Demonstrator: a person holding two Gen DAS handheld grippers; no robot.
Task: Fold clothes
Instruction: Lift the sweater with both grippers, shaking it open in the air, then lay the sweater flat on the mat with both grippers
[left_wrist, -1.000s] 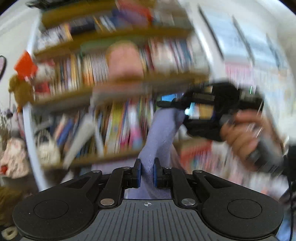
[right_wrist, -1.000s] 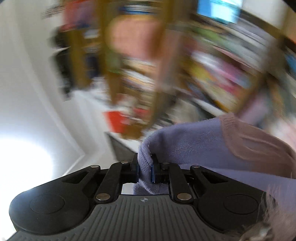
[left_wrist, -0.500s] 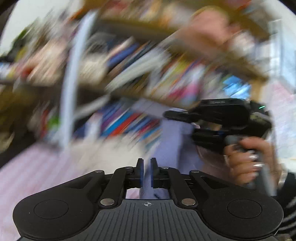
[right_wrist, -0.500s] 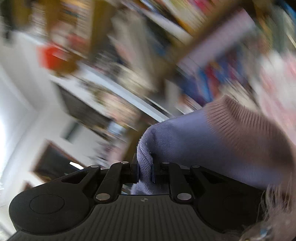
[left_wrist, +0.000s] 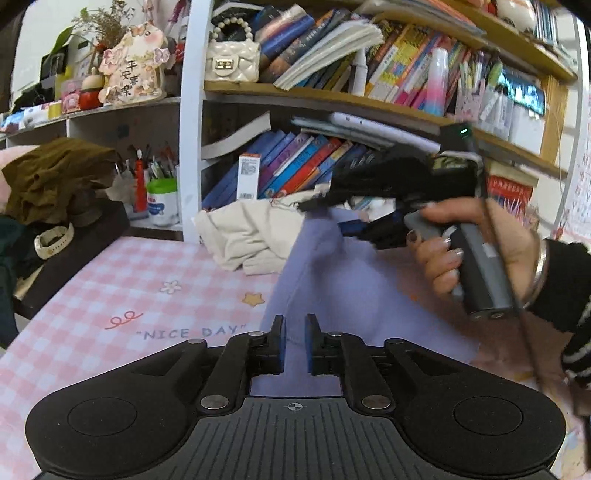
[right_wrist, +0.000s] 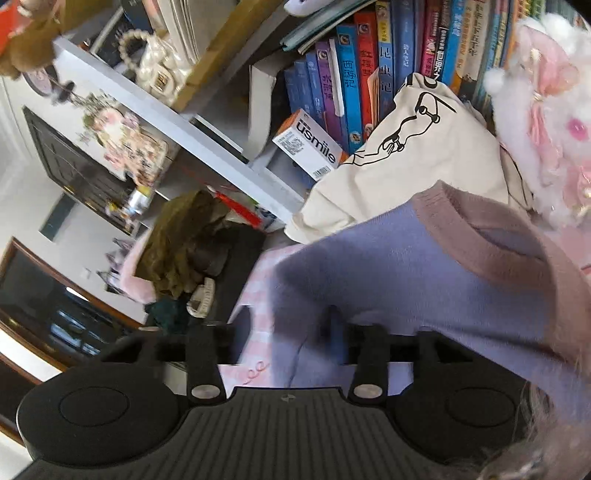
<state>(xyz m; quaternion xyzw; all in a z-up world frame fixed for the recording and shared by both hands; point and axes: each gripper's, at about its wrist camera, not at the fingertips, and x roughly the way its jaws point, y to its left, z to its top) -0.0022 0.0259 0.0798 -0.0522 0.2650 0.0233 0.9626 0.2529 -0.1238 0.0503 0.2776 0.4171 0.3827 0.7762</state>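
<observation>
the lavender sweater (left_wrist: 354, 291) lies on the pink checked tablecloth (left_wrist: 122, 291), its long axis running from the near edge away toward the bookshelf (left_wrist: 332, 99), pink-trimmed neck (right_wrist: 491, 229) at the far end. the left gripper (left_wrist: 294, 345) has its fingers a small gap apart, with sweater cloth seen between them but not pinched. the right gripper (right_wrist: 291, 347) stands wide open, sweater cloth draped loosely across its spread fingers. a cream tote bag (left_wrist: 251, 232) sits just beyond the sweater.
</observation>
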